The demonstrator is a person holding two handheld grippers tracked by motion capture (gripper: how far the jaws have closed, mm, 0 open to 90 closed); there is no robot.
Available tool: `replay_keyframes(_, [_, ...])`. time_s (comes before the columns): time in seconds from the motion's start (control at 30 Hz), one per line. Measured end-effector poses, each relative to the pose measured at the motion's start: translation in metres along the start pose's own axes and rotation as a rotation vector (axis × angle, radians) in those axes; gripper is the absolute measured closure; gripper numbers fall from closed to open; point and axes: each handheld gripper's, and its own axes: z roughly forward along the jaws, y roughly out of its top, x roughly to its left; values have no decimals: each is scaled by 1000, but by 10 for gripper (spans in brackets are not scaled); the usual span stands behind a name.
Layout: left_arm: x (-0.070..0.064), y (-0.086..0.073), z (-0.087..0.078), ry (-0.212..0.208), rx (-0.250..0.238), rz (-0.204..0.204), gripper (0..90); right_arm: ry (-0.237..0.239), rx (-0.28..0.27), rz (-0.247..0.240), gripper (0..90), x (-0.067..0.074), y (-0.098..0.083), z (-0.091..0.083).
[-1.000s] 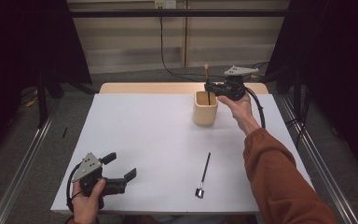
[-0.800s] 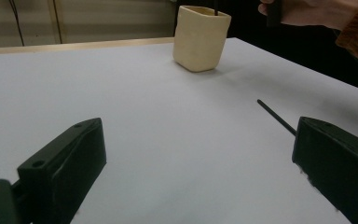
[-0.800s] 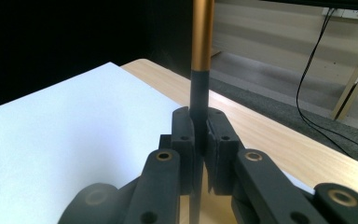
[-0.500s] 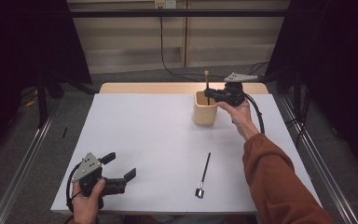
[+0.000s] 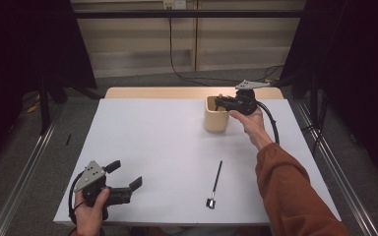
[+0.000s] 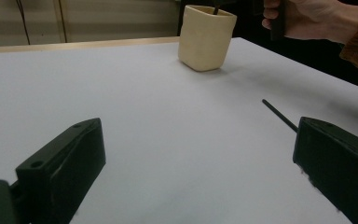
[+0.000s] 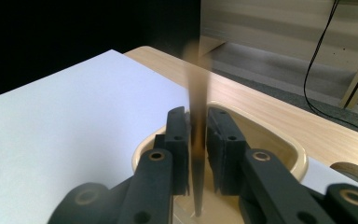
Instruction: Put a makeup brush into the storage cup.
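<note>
Right gripper view puts you directly over the cream cup at the far right of the table, with a thin brown stick standing between the jaws of your right gripper, its lower end down inside the cup. The jaws have just been opening, and they now sit narrowly parted on either side of the stick rather than squeezing it (its blur suggests it is loose and dropping). I judge this to be the release step: the stick is being let go into the cup.

In the high view your left gripper rests at the near left with its jaws spread wide and nothing between them. A second thin black tool lies flat on the white table, near you and to the right of centre, well apart from the cup.

Next, you should lift the right gripper straight up clear of the rim without knocking the stick, then come back towards the black tool and align the jaws across its shaft.
</note>
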Motion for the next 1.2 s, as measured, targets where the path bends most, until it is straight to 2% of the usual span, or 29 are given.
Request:
replay_keyframes(0.03, [0, 0, 0, 0, 1, 1, 23, -1, 3, -3, 746, 0, 0, 0])
replay_keyframes(0.13, [0, 0, 0, 0, 1, 0, 23, -3, 8, 10, 609, 0, 1, 0])
replay_keyframes(0.27, [0, 0, 0, 0, 3, 1, 23, -18, 23, 47, 344, -1, 0, 0])
replay_keyframes(0.33, [0, 0, 0, -2, 4, 3, 23, -21, 25, 50, 254, -1, -1, -1])
replay_keyframes(0.43, [0, 0, 0, 0, 4, 2, 23, -20, 15, 50, 155, -1, 0, -2])
replay_keyframes(0.57, [0, 0, 0, -1, 5, 5, 23, -22, 10, 53, 68, 0, 1, -4])
replay_keyframes(0.67, [0, 0, 1, 3, 12, 6, 24, -7, -5, 72, 66, 1, 1, -7])
replay_keyframes(0.87, [1, 0, 0, 11, 5, 2, 26, -16, -19, 62, 19, 3, -6, -14])
replay_keyframes(1.1, [2, 0, 0, 21, 0, 3, 26, -23, -33, 65, 18, 8, -10, -24])
replay_keyframes(1.2, [2, 0, -1, 21, -3, 5, 26, -33, -38, 46, 22, 9, -10, -30])
